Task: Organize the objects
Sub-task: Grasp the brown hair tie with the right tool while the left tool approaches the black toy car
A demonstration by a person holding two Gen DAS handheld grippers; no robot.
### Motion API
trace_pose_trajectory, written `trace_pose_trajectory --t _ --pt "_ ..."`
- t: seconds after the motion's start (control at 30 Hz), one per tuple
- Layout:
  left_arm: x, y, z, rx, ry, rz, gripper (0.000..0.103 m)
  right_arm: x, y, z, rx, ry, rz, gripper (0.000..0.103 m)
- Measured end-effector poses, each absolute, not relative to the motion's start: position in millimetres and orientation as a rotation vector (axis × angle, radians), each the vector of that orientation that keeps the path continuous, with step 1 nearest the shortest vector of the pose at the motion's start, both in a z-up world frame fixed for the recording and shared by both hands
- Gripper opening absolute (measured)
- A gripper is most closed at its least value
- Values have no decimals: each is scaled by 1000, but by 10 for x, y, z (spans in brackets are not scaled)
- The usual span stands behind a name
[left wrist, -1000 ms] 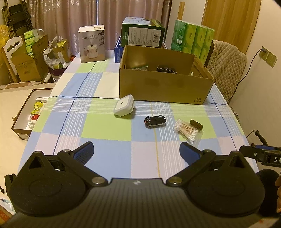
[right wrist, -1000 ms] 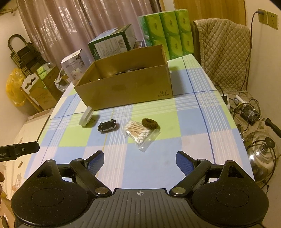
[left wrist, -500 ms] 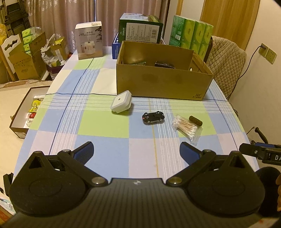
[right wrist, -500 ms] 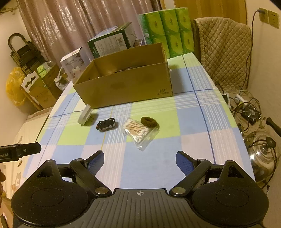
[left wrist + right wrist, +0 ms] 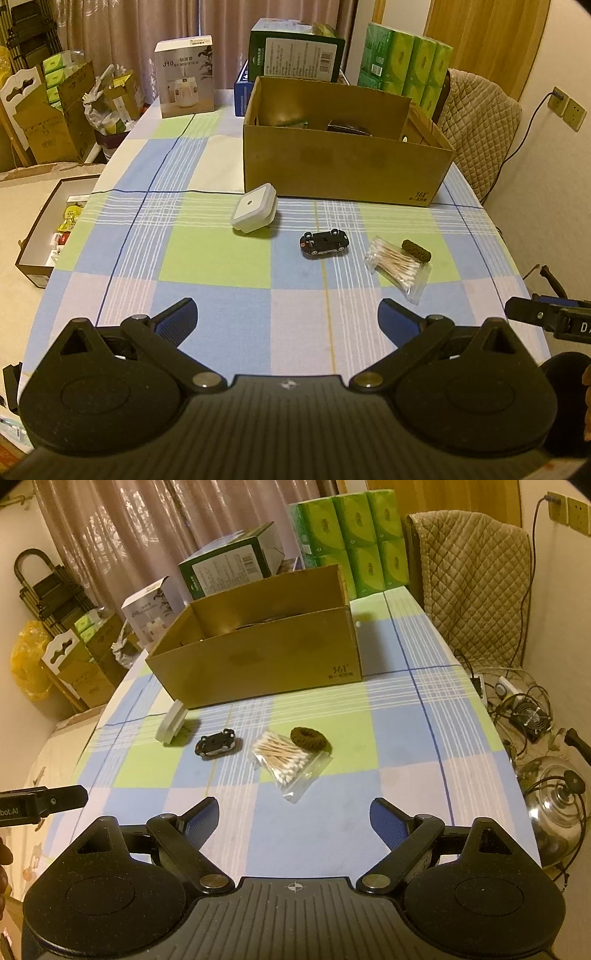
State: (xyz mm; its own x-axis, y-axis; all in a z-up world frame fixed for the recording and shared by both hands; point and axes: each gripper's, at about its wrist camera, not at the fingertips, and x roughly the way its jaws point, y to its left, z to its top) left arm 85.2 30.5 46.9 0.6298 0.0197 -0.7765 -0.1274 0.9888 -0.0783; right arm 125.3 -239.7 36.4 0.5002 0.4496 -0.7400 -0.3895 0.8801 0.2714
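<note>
On the checked tablecloth lie a white square night-light (image 5: pixel 254 212) (image 5: pixel 170 724), a black toy car (image 5: pixel 324 242) (image 5: pixel 215 742), a clear bag of cotton swabs (image 5: pixel 397 266) (image 5: pixel 288 761) and a brown hair tie (image 5: pixel 416 251) (image 5: pixel 309 739). Behind them stands an open cardboard box (image 5: pixel 343 173) (image 5: pixel 266 664) with a few items inside. My left gripper (image 5: pixel 286 319) is open and empty, near the table's front edge. My right gripper (image 5: pixel 293 818) is open and empty, just short of the swab bag.
A humidifier box (image 5: pixel 184 75), a green box (image 5: pixel 295 55) and green tissue packs (image 5: pixel 404 66) stand behind the cardboard box. A quilt-covered chair (image 5: pixel 476 122) is at the right. An open box (image 5: pixel 48 229) lies on the floor at the left; a kettle (image 5: pixel 557 808) and cables at the right.
Both grippers have tilted or moved slightly, so the objects sit a little higher in view. Nothing on the table has moved; both grippers stay open.
</note>
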Motion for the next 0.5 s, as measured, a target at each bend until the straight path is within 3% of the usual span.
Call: trace_pose_trajectory --t 0.5 --pt "1270 293 211 -95 935 55 102 1673 -2236 117 42 942 519 86"
